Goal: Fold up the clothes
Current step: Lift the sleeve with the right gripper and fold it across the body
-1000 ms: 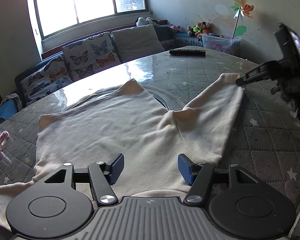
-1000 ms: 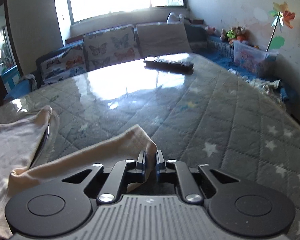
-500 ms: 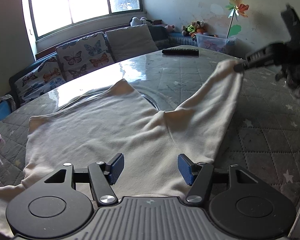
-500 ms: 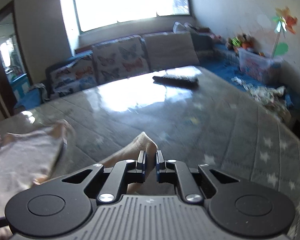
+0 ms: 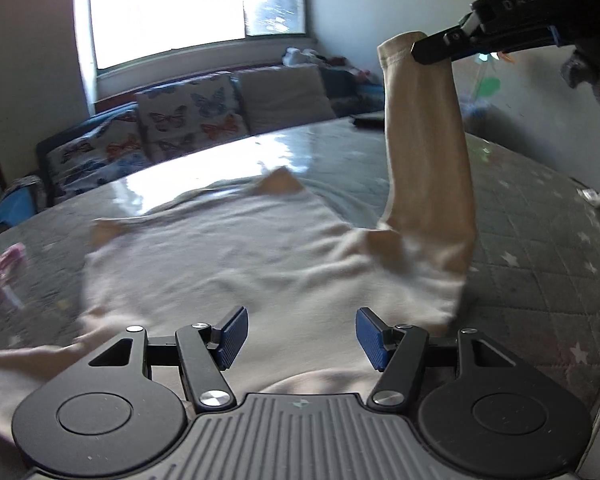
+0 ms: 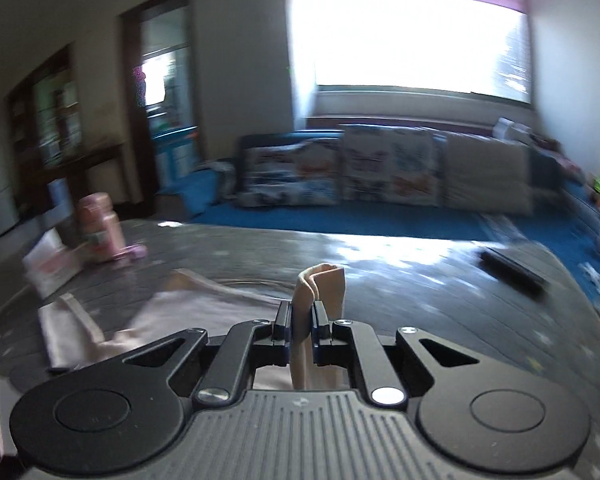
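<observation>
Above the table (image 5: pixel 540 240), your right gripper (image 6: pixel 300 316) pinches the garment's sleeve (image 5: pixel 424 128) aloft — your left gripper (image 5: pixel 300 336) hovers, jaws apart, empty.

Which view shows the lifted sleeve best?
The left wrist view: the sleeve hangs full length from the right hand-held gripper to the shirt. The right wrist view shows only its pinched cuff.

One cream garment (image 5: pixel 236 252), two cushions (image 5: pixel 188 120), one remote (image 6: pixel 512 270), perhaps one pink bottle (image 6: pixel 100 224).
</observation>
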{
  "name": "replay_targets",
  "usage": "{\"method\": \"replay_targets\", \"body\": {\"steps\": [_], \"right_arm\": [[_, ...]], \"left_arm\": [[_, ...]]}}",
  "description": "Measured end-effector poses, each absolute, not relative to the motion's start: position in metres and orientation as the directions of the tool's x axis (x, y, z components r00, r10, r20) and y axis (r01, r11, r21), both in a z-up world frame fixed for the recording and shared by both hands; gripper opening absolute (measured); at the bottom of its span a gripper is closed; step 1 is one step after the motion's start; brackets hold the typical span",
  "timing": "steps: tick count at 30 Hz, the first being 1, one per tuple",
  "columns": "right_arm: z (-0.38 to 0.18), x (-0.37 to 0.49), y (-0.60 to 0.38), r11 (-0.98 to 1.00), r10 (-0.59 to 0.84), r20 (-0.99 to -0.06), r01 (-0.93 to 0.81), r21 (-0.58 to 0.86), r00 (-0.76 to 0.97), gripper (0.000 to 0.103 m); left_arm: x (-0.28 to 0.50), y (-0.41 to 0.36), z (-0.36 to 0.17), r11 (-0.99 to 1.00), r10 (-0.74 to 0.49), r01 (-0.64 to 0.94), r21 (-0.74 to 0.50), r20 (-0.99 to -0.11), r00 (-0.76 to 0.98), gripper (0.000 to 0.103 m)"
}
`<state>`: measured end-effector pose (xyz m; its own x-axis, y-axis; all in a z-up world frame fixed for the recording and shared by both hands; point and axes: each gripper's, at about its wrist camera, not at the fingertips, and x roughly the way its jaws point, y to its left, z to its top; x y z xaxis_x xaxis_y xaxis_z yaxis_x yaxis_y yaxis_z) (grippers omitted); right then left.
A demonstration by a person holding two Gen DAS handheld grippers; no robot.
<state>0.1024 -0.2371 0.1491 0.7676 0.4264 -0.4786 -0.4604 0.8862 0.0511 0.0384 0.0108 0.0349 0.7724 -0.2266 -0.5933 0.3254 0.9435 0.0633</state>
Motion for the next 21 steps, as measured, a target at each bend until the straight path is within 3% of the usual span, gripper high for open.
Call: {"method": "replay_targets", "body": {"steps": [12,16,21], "right_arm": [[0.121,0.097,-0.098,0.718,0.581,-0.579,-0.695,0.033,0.572,0.008],[0.109,0.092,-0.090,0.679,0.609,-0.607,-0.731,0.066,0.511,0.017],[0.114,0.089,-0.111,0.694,0.590,-0.610,-0.718,0.048,0.529,0.018]], "left_arm": [[0.010,0.087,0.033,0.990,-0.091,0.137,0.033,-0.590,0.802,0.064],[0.010,0.091,0.030,0.992,-0.086,0.124,0.025,-0.593,0.800,0.064],[0.012,0.091,0.032,0.993,-0.081,0.118,0.024,-0.590,0.804,0.063]]}}
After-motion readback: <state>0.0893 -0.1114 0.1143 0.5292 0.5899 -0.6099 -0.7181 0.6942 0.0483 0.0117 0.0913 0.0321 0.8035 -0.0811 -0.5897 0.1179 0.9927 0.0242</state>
